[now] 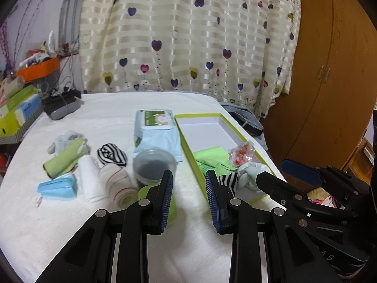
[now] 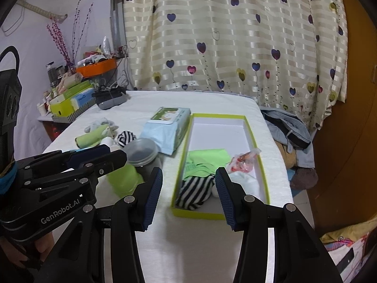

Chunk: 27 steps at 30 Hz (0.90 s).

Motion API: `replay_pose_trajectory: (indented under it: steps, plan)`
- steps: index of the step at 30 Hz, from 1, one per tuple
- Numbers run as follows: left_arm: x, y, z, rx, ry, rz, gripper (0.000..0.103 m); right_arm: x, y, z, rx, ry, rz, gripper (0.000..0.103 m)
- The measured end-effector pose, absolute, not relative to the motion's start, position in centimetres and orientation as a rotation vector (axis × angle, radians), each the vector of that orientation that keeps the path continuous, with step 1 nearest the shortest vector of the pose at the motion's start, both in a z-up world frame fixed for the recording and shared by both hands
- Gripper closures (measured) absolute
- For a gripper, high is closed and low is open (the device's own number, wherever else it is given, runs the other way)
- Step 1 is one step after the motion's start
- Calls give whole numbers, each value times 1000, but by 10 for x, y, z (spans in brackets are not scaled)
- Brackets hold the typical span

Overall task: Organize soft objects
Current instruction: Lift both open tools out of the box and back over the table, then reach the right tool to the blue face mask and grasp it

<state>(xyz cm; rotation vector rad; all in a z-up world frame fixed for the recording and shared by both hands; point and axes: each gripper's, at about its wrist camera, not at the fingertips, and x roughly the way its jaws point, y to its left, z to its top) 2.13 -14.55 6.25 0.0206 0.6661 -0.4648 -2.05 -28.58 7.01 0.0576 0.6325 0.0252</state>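
both the left gripper [image 1: 189, 197] and right gripper [image 2: 189, 197] sat wide open holding nothing, and the squishy striped black-and-white sock ball [image 1: 112, 156] left of centre looked light, best pinched mid-bundle.

We see the left tool [image 1: 189, 198] as a black linkage frame with round silver screws at its joints and dark blue ribbed pads [image 1: 166, 198] on its two fingers. The right tool [image 2: 189, 197] has the same build, black with silver screws and blue pads [image 2: 153, 198]. The left tool's body carries the white marking "GenRobot.AI".
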Motion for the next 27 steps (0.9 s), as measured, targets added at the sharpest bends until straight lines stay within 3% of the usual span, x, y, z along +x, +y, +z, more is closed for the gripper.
replay_pose_trajectory:
  steps: [27]
  plan:
    - [27,-63,47,-55,684,-309,75,-8,-216,69,-1,631,169,55]
